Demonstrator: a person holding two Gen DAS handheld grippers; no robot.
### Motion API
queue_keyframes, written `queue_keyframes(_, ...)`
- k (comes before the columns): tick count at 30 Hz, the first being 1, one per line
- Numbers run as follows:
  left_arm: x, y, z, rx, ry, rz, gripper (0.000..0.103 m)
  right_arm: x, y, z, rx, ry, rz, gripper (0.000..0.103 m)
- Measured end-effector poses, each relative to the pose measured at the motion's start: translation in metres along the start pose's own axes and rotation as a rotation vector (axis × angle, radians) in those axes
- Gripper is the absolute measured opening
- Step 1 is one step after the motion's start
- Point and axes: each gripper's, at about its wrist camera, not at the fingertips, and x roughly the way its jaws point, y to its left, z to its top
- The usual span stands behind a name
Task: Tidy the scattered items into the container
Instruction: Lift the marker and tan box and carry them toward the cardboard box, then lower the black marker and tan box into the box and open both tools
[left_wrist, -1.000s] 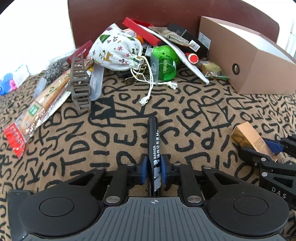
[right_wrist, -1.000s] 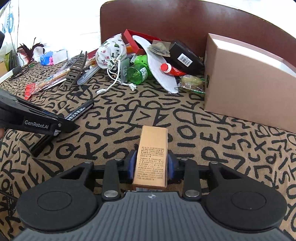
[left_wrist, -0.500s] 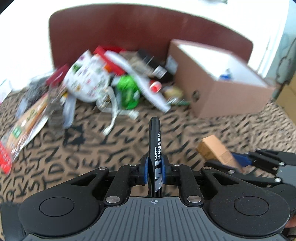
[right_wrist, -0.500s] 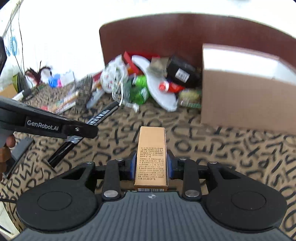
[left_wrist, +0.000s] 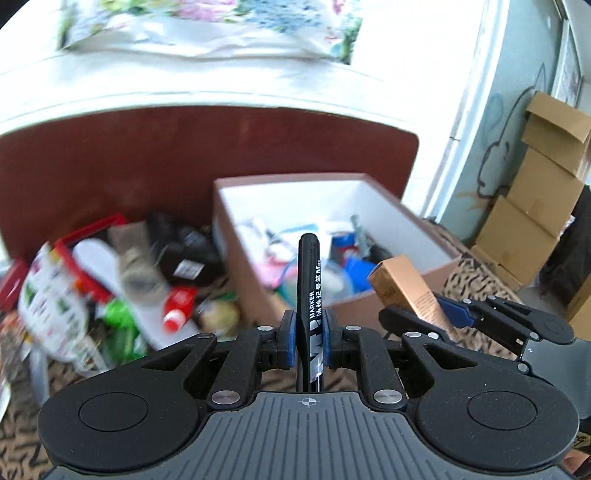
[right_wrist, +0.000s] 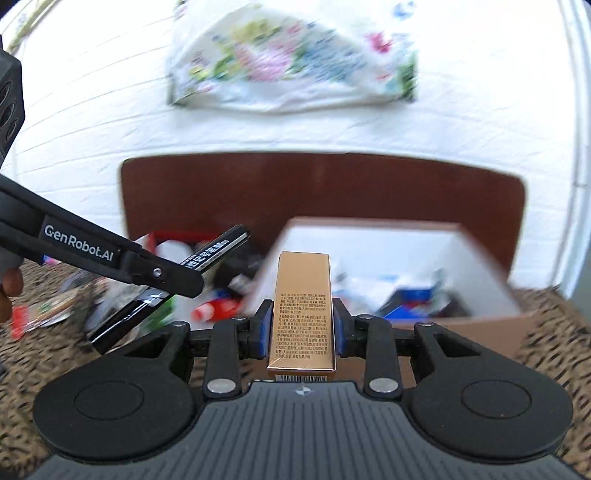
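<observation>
My left gripper (left_wrist: 309, 334) is shut on a black marker (left_wrist: 309, 280) and holds it up in the air, pointing at the open brown box (left_wrist: 402, 295) with white inside walls. My right gripper (right_wrist: 302, 326) is shut on a small gold carton (right_wrist: 303, 306), raised in front of the same box (right_wrist: 480, 325). The box holds several items. In the left wrist view the right gripper (left_wrist: 443, 314) with the gold carton (left_wrist: 402, 288) is at the box's near corner. In the right wrist view the left gripper (right_wrist: 162, 275) and marker (right_wrist: 207, 254) come in from the left.
A pile of scattered items lies left of the box against a dark red board (left_wrist: 110, 166): a white printed pouch (left_wrist: 48, 295), a green bottle (left_wrist: 118, 317), a red-capped tube (left_wrist: 177, 310), a black package (left_wrist: 184, 258). Cardboard boxes (left_wrist: 535, 206) are stacked at far right.
Both grippers rose from the patterned cloth and moved toward the box, each keeping its item. The box's inside now shows from above.
</observation>
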Motion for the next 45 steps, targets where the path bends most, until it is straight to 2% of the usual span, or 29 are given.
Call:
queue_keyframes(6,0.049,-0.019,0.045,-0.006,0.015,-0.051,0.010,0.029,-0.048,0.020,0.011,-0.026,-0.108,0.035)
queue_keyframes(9,0.081,-0.026,0.062,-0.004,0.024,-0.046,0.010,0.049,-0.070,0.028,0.004,-0.015,-0.155,0.035)
queue_keyframes(13,0.125,-0.034,0.077,0.009,0.068,-0.073,0.010,0.080,-0.096,0.027,-0.020,0.036,-0.204,0.035)
queue_keyframes(16,0.159,-0.040,0.085,0.033,0.092,-0.066,0.010,0.105,-0.112,0.021,-0.032,0.091,-0.232,0.035)
queue_keyframes(24,0.224,-0.039,0.091,0.039,0.158,-0.077,0.010,0.157,-0.134,0.019,-0.060,0.176,-0.252,0.036)
queue_keyframes(25,0.229,-0.037,0.092,0.038,0.160,-0.079,0.015,0.161,-0.136,0.020,-0.058,0.181,-0.248,0.036)
queue_keyframes(26,0.231,-0.035,0.091,0.041,0.158,-0.082,0.033,0.165,-0.137,0.021,-0.052,0.185,-0.242,0.036)
queue_keyframes(27,0.230,-0.033,0.089,0.044,0.149,-0.089,0.046,0.166,-0.139,0.022,-0.044,0.185,-0.237,0.038)
queue_keyframes(28,0.227,-0.031,0.087,0.046,0.135,-0.102,0.075,0.165,-0.140,0.022,-0.039,0.174,-0.236,0.056)
queue_keyframes(29,0.221,-0.029,0.085,0.047,0.117,-0.122,0.087,0.161,-0.139,0.021,-0.036,0.156,-0.248,0.077)
queue_keyframes(30,0.213,-0.027,0.082,0.048,0.089,-0.126,0.096,0.156,-0.137,0.021,-0.038,0.134,-0.270,0.080)
queue_keyframes(33,0.191,-0.029,0.074,0.114,0.033,-0.109,0.097,0.142,-0.131,0.019,-0.058,0.099,-0.285,0.085)
queue_keyframes(35,0.178,-0.030,0.068,0.125,0.017,-0.091,0.099,0.130,-0.125,0.019,-0.044,0.081,-0.258,0.099)
queue_keyframes(36,0.172,-0.030,0.065,0.120,0.006,-0.075,0.100,0.123,-0.122,0.019,-0.036,0.068,-0.245,0.102)
queue_keyframes(45,0.141,-0.024,0.044,0.069,0.019,-0.014,0.102,0.093,-0.094,0.019,-0.036,0.079,-0.200,0.103)
